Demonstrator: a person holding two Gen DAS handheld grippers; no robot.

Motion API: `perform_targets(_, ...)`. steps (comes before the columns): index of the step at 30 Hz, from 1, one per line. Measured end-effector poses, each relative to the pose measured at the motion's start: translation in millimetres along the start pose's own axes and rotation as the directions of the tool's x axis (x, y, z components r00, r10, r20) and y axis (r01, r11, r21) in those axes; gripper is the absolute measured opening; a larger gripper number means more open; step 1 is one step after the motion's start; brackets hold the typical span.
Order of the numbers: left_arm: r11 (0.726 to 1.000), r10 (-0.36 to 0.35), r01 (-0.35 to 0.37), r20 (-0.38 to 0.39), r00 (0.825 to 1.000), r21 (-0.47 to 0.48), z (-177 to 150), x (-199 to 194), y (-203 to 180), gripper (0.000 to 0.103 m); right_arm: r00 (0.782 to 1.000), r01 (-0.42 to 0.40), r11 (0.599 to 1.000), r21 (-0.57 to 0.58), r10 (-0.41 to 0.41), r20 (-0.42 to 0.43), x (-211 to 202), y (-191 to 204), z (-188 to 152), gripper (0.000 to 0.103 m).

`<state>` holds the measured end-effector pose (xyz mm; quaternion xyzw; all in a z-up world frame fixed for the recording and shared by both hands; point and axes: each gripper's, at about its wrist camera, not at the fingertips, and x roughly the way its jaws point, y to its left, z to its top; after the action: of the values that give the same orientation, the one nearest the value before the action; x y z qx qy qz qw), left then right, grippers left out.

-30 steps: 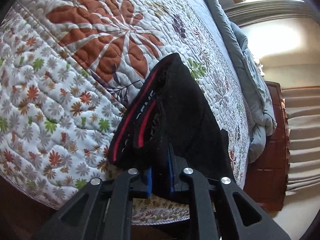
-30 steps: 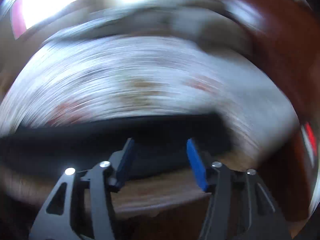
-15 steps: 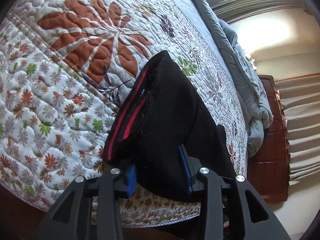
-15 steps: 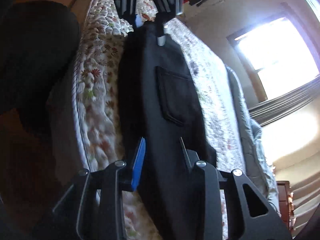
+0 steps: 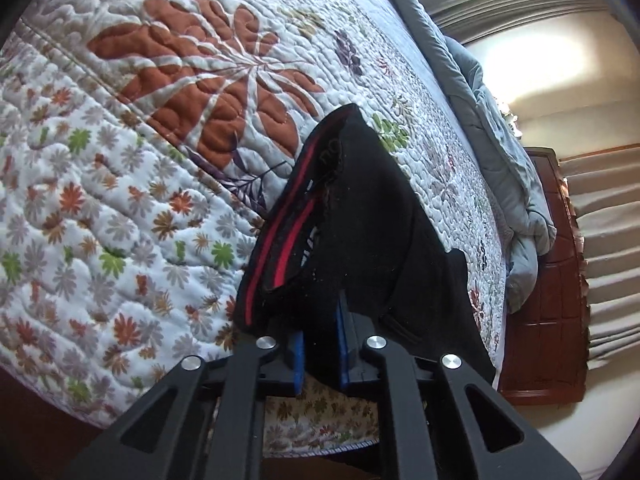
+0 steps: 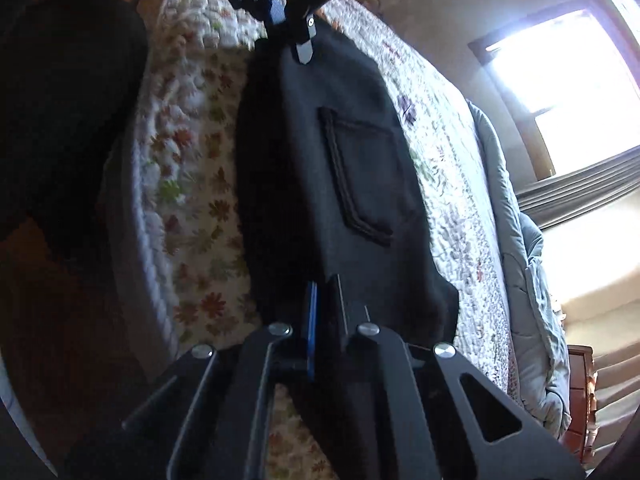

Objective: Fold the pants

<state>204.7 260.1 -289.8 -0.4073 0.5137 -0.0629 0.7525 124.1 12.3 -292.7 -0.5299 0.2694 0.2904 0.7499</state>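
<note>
Black pants with a red-striped waistband lie along the near edge of a flowered quilt. My left gripper is shut on a bunch of the black cloth just below the waistband, its blue pads pressing the fabric. In the right wrist view the pants stretch away with a back pocket facing up. My right gripper is shut on the near end of the cloth. The left gripper holds the far end.
The quilt covers a bed; a bunched grey duvet lies along its far side by a wooden board. A bright window is behind. A dark shape stands beside the bed's near edge, above brown floor.
The left jaws opened around the pants and closed again on the cloth. The right gripper swung round from a blurred view to face along the pants, and its jaws closed on the fabric.
</note>
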Motion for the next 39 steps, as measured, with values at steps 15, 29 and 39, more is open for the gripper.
perform_targets(15, 0.951, 0.248, -0.278, 0.201, 0.948, 0.136, -19.4, -52.1, -15.6, 0.052, 0.975, -0.219, 0.898, 0.382, 0.211, 0.063, -21.8, -47.7, -29.9, 0.032)
perform_targets(29, 0.882, 0.285, -0.31, 0.121, 0.951, 0.355, 6.8, 60.5, -66.1, 0.046, 0.857, -0.305, 0.141, 0.942, 0.472, 0.207, 53.6, -130.1, -198.6, 0.016)
perform_targets(39, 0.938, 0.145, -0.174, 0.116, 0.983, 0.299, 8.0, 50.2, -51.9, 0.055, 0.876, -0.345, 0.197, 0.918, 0.419, 0.239, 14.1, -257.6, -346.3, 0.034)
